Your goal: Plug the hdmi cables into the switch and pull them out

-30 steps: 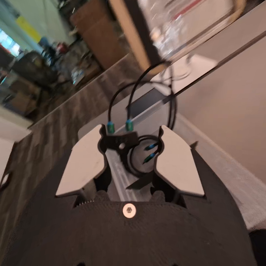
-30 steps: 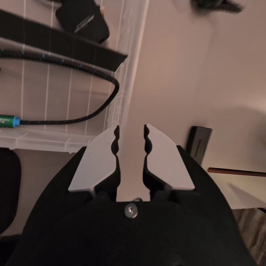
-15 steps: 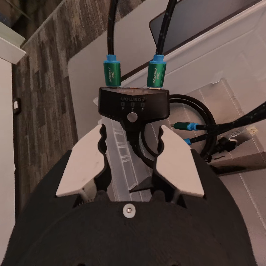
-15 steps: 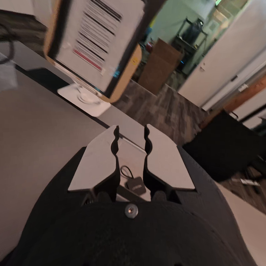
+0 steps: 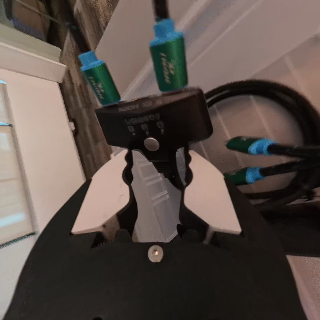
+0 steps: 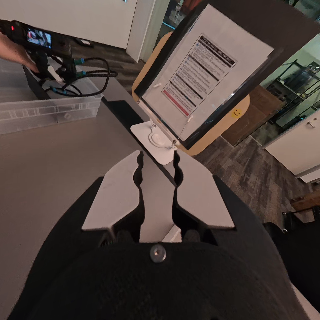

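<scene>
The black switch (image 5: 154, 124), with a round silver button and small blurred markings on its face, sits at the fingertips of the left hand-held gripper (image 5: 156, 153); whether the spread jaws actually touch its narrow tail cannot be told. Two green plugs with blue collars (image 5: 168, 64) stand in its far edge, their cables cut off at the frame top, while two loose plugs (image 5: 249, 148) lie beside it in a clear plastic tray (image 5: 259, 60). The right hand-held gripper (image 6: 157, 155) hangs spread and empty over the grey bench (image 6: 60, 164), well apart, near a framed sheet on a white stand (image 6: 199, 83).
</scene>
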`<state>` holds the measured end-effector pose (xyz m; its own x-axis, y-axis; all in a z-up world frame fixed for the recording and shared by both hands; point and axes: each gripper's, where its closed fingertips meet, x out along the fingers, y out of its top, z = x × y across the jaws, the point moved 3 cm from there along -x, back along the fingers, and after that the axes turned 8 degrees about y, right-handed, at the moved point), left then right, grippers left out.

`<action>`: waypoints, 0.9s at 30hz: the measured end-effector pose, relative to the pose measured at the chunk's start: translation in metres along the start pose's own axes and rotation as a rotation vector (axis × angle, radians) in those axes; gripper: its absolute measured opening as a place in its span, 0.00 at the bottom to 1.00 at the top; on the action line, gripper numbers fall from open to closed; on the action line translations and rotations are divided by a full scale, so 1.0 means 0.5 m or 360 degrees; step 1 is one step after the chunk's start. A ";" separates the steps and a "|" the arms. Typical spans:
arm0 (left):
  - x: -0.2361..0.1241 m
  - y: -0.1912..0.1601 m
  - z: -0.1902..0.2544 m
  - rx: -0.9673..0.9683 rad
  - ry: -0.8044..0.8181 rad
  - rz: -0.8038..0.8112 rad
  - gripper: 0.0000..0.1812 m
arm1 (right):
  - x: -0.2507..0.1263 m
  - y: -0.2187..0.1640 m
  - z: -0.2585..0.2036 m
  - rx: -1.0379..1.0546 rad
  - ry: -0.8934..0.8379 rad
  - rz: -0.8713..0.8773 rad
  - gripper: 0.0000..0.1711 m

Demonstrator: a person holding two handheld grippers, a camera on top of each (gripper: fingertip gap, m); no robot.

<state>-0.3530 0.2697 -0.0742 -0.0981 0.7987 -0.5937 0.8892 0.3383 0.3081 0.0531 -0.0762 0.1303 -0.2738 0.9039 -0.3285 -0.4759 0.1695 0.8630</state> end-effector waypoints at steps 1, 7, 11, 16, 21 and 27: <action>0.000 -0.004 -0.001 0.0128 0.0079 0.0005 0.26 | 0.003 -0.005 0.000 0.0005 0.0011 -0.0008 0.20; -0.012 0.010 -0.001 -0.0054 -0.0001 0.0099 0.23 | 0.003 -0.015 0.006 0.0058 0.0063 0.0030 0.20; -0.015 0.012 0.017 -0.0217 -0.0198 0.0124 0.33 | -0.004 -0.024 0.010 0.0077 0.0073 0.0027 0.20; 0.000 0.016 0.034 -0.0170 -0.0179 0.0032 0.41 | -0.006 -0.027 0.012 0.0094 0.0086 0.0036 0.20; -0.006 0.030 0.035 -0.0216 -0.0250 0.0149 0.25 | 0.002 -0.033 0.009 0.0078 0.0101 0.0003 0.20; 0.003 0.042 0.054 -0.0218 -0.0281 0.0163 0.35 | 0.018 -0.044 0.005 0.0050 0.0121 -0.0051 0.20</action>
<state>-0.3226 0.2647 -0.0887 0.0798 0.7370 -0.6712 0.8204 0.3339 0.4642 0.0630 -0.0709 0.1093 -0.3221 0.8655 -0.3835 -0.4595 0.2113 0.8627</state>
